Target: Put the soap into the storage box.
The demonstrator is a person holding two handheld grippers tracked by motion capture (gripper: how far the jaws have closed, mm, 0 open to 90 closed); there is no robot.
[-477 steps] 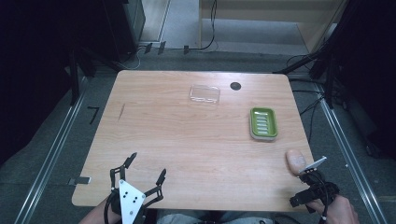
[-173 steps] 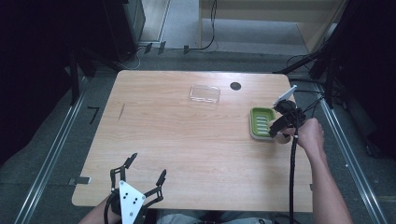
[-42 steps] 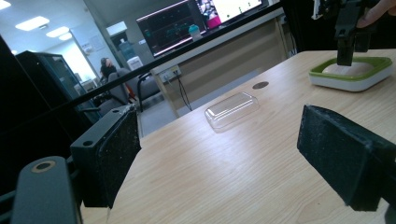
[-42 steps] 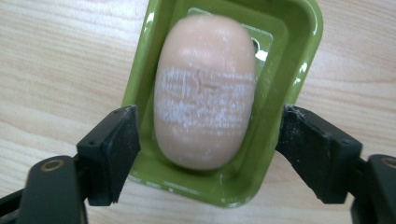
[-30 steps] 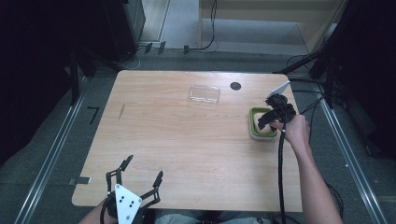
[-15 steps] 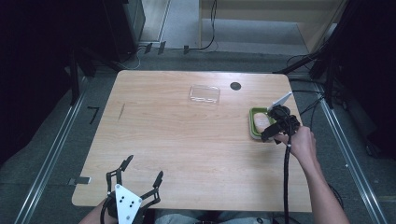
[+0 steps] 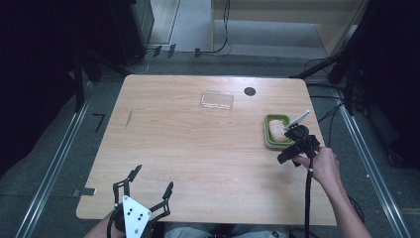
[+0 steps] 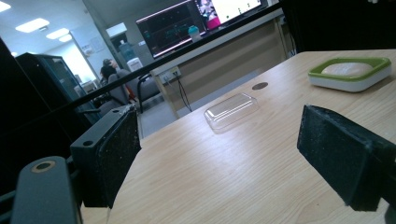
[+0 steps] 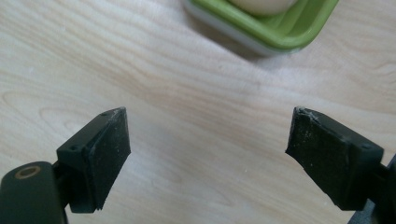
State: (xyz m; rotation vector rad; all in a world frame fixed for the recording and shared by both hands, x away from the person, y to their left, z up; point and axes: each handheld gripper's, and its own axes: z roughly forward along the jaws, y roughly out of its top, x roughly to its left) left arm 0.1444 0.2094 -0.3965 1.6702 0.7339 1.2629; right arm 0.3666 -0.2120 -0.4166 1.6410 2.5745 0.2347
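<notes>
Presently the wooden surface [image 7: 198, 148] is the largest item: pale wood grain, rounded corners, matt finish. Just beyond the right hand-held gripper [image 7: 289, 143], touching nothing but the surface, stands the green soap dish [image 7: 270, 141], a rounded rectangle with a raised green rim over a white base, long axis running away from the person. In it lies the pale soap bar [image 7: 276, 130], a smooth oval, resting flat inside the rim.

Well off to the left of that hand-held gripper and farther from the person lies the clear plastic lid [image 7: 217, 100], a shallow glossy rectangle, long axis across the surface; a small dark round hole [image 7: 249, 91] sits just beside it toward the dish.

Right hand-held gripper: jaws spread with nothing between them, black rubbery pads [image 9: 112, 140] over bare wood in its own view, the dish corner just ahead of them. Left hand-held gripper [image 7: 146, 186]: at the near edge, jaws spread and empty, well apart from everything.

Judgement: the soap appears seated, so the lid is likely next. The deciding relation is that the lid lies to the left and beyond the right hand-held gripper, which is nearer to it than the left; its long axis suggests gripping across the short side
</notes>
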